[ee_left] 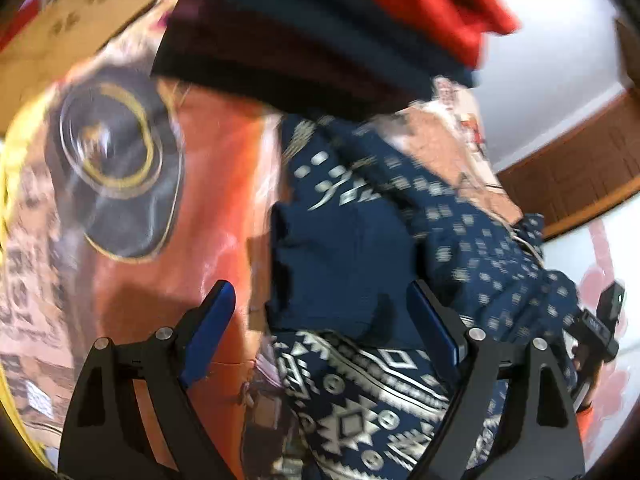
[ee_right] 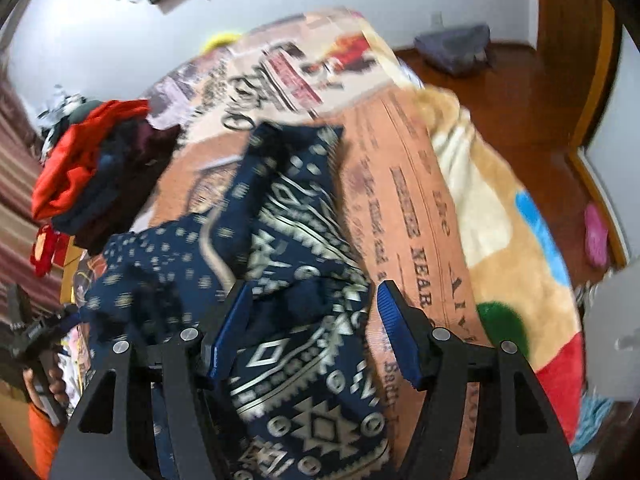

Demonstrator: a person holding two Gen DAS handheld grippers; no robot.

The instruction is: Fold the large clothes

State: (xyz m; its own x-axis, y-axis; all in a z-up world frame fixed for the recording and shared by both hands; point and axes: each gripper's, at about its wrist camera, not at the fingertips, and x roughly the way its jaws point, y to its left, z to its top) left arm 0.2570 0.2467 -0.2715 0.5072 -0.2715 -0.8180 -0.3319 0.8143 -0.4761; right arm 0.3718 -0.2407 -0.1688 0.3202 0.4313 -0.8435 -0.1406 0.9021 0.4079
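A navy garment with a white geometric print (ee_left: pixel 360 240) lies crumpled on the bed. It also shows in the right wrist view (ee_right: pixel 288 240). My left gripper (ee_left: pixel 320 312) is open, its blue fingers (ee_left: pixel 212 320) spread either side of the garment's plain navy fold. My right gripper (ee_right: pixel 312 320) is open over the garment's patterned band, fingers apart, nothing pinched. The other gripper shows at the right edge of the left wrist view (ee_left: pixel 604 328) and at the left edge of the right wrist view (ee_right: pixel 36 336).
A stack of folded clothes, red on top of dark navy and maroon (ee_left: pixel 328 28) (ee_right: pixel 92 176), sits on the bed beyond the garment. The bed has a printed orange cover (ee_right: pixel 404 200) and a colourful blanket (ee_right: pixel 500 240). Wooden floor (ee_right: pixel 520 92) lies to the right.
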